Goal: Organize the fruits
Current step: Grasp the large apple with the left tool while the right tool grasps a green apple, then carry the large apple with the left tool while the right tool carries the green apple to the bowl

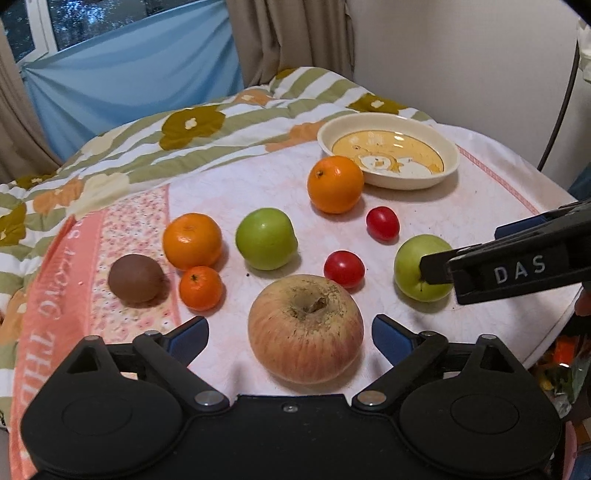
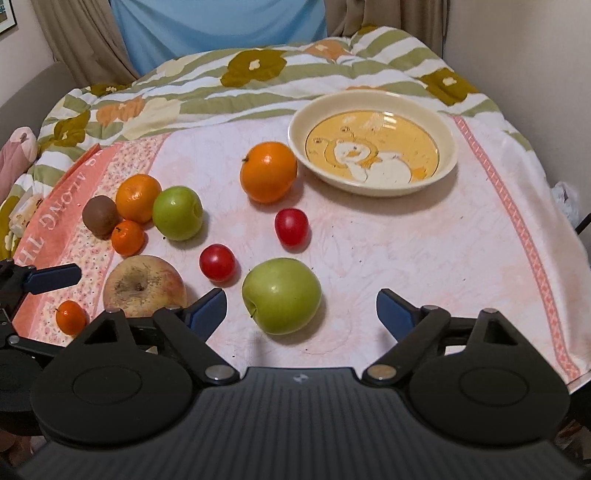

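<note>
Left gripper (image 1: 290, 328) nearest the lens in the left wrist view, jaws spread wide, blue fingertips (image 1: 192, 332) either side of the big reddish apple (image 1: 306, 328), not touching it, nothing held. Right gripper (image 2: 301, 310) likewise wide apart in its own view, empty; the near green apple (image 2: 281, 294) sits between the fingers, closer to the left pad, no contact visible. From the left wrist view the right gripper's black body labelled DAS comes in from the right and covers part of that same green apple (image 1: 413, 271).

All fruit lies on a pink-and-white cloth (image 2: 406, 258) spread over a floral quilt (image 2: 258, 70). Two red cherry tomatoes (image 2: 217, 263) (image 2: 291, 226) just beyond the near green apple, apart from each other. Large orange (image 2: 268, 171) further off, just left of the cream bowl (image 2: 373, 110) with a yellow bear print, far right, nothing in it. Left cluster: second green apple (image 2: 178, 212), medium orange (image 2: 138, 198), brown kiwi (image 2: 99, 215), small mandarin (image 2: 127, 237), tightly grouped, kiwi and mandarin look touching. Another small mandarin (image 2: 70, 316) near left, beside the reddish apple (image 2: 144, 284). In the right wrist view a left gripper finger (image 2: 55, 277) pokes in at left edge. Blue sheet (image 2: 218, 26) and beige curtains behind.
</note>
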`<state>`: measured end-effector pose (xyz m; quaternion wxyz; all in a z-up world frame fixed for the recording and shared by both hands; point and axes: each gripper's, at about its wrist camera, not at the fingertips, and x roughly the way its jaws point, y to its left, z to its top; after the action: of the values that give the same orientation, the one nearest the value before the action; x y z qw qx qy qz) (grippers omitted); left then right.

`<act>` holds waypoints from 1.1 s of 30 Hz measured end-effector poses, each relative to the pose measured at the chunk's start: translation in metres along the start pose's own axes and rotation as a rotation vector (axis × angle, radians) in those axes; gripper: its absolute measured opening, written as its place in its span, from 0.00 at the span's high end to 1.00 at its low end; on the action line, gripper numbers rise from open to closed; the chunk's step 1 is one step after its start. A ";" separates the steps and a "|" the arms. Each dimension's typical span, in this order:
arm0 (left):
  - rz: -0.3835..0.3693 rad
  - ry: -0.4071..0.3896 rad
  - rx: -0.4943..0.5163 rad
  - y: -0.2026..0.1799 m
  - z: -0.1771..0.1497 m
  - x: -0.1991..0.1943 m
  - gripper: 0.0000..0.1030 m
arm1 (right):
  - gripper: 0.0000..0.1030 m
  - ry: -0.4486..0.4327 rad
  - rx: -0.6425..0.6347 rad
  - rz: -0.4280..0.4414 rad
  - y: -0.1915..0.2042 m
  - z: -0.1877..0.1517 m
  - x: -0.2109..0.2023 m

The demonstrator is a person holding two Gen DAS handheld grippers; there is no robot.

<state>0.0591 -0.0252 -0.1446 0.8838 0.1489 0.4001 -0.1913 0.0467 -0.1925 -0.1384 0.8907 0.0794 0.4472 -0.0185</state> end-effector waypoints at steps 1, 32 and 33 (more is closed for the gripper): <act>-0.004 0.005 0.004 -0.001 0.001 0.003 0.11 | 0.00 0.004 0.008 0.002 0.000 0.000 0.003; -0.046 0.036 -0.030 0.001 -0.003 0.024 0.23 | 0.30 0.053 0.076 0.032 0.001 0.001 0.041; -0.046 0.036 -0.030 0.002 -0.004 0.023 0.23 | 0.30 0.051 0.075 0.031 0.002 0.000 0.041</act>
<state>0.0710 -0.0269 -0.1644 0.8740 0.1300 0.4221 -0.2027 0.0714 -0.1893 -0.1704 0.8756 0.1200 0.4674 -0.0195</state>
